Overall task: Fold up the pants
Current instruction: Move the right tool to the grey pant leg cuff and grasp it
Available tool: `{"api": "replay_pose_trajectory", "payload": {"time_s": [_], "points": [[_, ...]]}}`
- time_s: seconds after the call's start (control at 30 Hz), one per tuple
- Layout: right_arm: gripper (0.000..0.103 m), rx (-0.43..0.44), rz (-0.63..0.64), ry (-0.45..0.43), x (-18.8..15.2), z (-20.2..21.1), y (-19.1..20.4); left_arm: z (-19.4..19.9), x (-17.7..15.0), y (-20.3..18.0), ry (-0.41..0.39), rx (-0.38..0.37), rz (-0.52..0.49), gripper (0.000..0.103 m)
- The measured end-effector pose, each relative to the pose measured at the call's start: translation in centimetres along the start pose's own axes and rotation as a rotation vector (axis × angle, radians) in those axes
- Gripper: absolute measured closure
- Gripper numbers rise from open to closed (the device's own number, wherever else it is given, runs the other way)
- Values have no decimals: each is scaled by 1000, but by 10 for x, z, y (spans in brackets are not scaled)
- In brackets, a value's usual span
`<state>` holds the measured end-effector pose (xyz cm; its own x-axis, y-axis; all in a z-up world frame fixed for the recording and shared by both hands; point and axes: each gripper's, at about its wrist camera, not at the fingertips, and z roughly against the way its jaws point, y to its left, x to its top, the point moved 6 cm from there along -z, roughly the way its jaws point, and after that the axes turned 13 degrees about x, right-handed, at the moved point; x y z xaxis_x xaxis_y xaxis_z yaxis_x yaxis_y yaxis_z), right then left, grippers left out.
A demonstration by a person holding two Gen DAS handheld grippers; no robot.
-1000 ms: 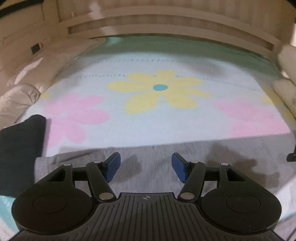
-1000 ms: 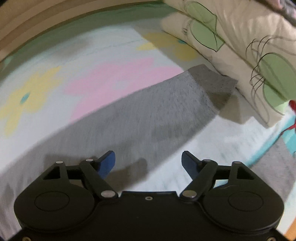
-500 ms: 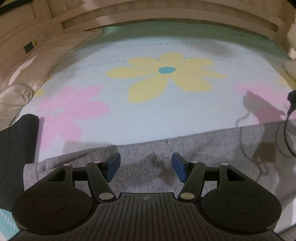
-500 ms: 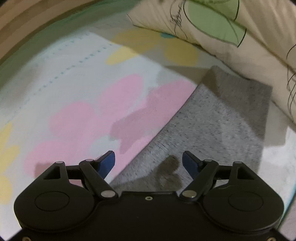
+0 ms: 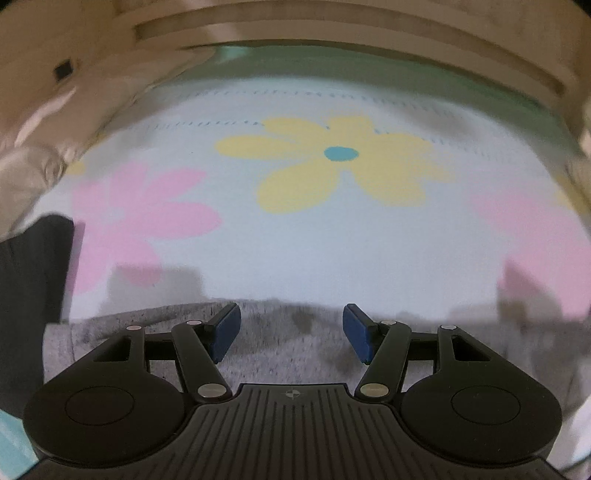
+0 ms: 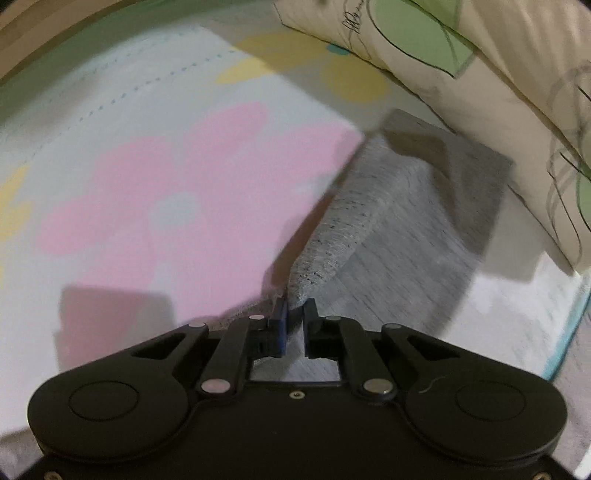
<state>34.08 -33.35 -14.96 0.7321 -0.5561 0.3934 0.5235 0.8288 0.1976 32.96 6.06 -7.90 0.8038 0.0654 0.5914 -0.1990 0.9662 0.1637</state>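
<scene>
A bed sheet (image 5: 303, 251) in pale blue, printed with large flowers, is spread across both views; a yellow flower (image 5: 332, 162) with a blue centre is seen far in the left wrist view, a pink flower (image 5: 136, 214) to its left; another pink flower (image 6: 177, 192) fills the left half of the right wrist view. A wooden bed frame (image 5: 332, 33) is seen along the far edge. A cream pillow (image 6: 480, 81) with green leaf print is set at the far right in the right wrist view; a pale crumpled pillow (image 5: 33, 162) is seen at far left in the left wrist view; a dark cloth (image 5: 29, 295) lies at the near left, just beside the pants.

The grey pants (image 5: 295, 332) are laid flat on the sheet along the near edge in the left wrist view; in the right wrist view the grey pants (image 6: 406, 229) run from the near centre to the far right, their end close to the cream pillow; one edge is raised in a ridge off the sheet.

The left gripper (image 5: 291, 332) is held over the grey fabric, its blue pads (image 5: 225, 330) spread wide, nothing between them; whether contact is made with the cloth cannot be told. The right gripper (image 6: 294, 314) is drawn nearly closed, a fold of the pants' edge pinched between its fingertips (image 6: 279, 317).
</scene>
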Motion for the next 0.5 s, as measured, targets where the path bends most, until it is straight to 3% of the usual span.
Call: {"api": "replay_pose_trajectory", "payload": {"time_s": [0.17,0.33,0.5], "points": [[92,30,3,28,-24,4,-17,-20,8,11,106,-46,129,43],[91,47,3,-2,-26,4,-18,-45,0,9,204,-34,162,43],[91,71,-12,5,-28,5,-29,-71,4,-1,251,-13,166,43]]}}
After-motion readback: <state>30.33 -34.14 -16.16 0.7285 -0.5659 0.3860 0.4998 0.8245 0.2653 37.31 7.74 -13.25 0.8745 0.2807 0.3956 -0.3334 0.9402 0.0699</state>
